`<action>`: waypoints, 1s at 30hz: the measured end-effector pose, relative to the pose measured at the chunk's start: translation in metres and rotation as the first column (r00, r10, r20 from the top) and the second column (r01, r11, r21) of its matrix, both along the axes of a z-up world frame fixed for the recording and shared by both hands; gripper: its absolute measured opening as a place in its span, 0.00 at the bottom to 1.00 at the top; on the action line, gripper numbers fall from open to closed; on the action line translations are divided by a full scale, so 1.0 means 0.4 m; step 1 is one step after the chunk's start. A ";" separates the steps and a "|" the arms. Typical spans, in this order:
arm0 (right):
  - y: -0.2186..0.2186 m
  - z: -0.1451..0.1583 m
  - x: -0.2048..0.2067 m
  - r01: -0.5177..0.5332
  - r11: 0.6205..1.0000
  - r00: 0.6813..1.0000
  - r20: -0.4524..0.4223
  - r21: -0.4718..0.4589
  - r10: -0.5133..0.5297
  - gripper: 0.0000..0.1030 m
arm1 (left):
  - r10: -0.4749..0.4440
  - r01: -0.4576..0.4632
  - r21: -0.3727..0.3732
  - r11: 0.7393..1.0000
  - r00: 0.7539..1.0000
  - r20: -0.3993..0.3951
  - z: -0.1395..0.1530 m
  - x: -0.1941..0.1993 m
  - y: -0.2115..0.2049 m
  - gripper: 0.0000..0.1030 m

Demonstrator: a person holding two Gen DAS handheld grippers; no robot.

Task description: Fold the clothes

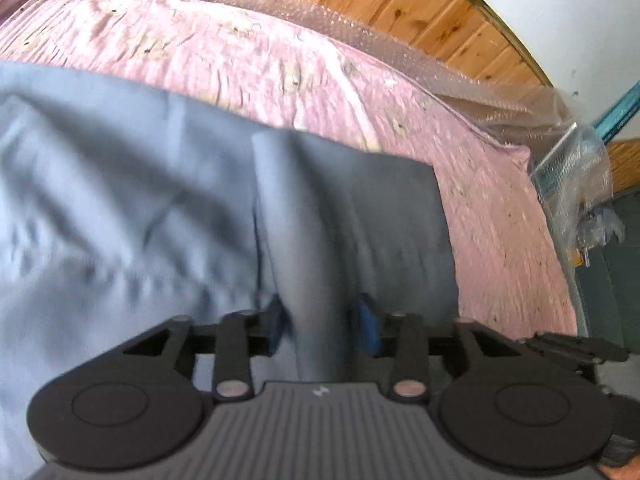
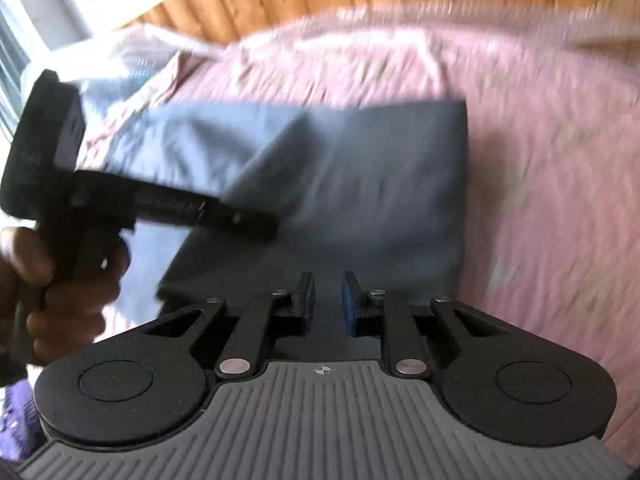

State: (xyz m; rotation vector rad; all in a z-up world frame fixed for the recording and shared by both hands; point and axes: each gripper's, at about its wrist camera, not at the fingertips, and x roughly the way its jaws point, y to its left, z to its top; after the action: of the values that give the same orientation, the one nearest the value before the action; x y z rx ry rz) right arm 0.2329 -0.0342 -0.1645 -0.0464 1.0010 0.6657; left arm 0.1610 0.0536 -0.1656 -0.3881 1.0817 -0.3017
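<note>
Two blue-padded jaws of the left gripper stand on either side of a raised ridge of the grey-blue garment; the fold runs up between them, though blur hides whether the pads press on it. That gripper tilts steeply down over the cloth. In the right wrist view a hand grips its black pistol handle at the left edge, the tool's body reaching out across the garment. The right gripper also points down, its jaws a narrow gap apart with nothing between them, hovering over the garment's near edge. The garment lies partly folded, one corner turned over, on a pink quilted bed cover. Clear bubble wrap lines the cover's far edge. Beyond it rises a wood-panelled wall.
</note>
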 end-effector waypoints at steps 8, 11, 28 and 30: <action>-0.039 -0.057 -0.067 -0.018 0.992 1.000 -0.003 -0.125 0.018 0.23 | -0.020 0.028 0.138 0.990 0.998 -0.063 -0.029 0.091 -0.049 0.23; -0.066 -0.022 -0.169 -0.039 0.992 0.999 -0.013 -0.119 0.037 0.23 | -0.018 0.029 0.155 0.988 0.997 -0.073 -0.018 0.087 -0.050 0.26; -0.076 0.022 0.242 0.016 0.988 0.999 0.047 -0.151 -0.009 0.23 | 0.056 -0.052 0.209 0.977 0.998 -0.015 0.143 -0.052 -0.029 0.33; -0.094 0.044 0.233 0.033 0.993 0.998 0.054 -0.112 -0.027 0.26 | 0.057 -0.053 0.191 0.980 0.998 -0.017 0.152 -0.062 -0.030 0.33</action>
State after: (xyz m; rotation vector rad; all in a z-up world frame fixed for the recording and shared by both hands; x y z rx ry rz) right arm 0.3261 -0.0717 -0.1470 -0.1472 0.9868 0.5772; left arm 0.1363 0.0414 -0.1050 -0.2502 1.1098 -0.1432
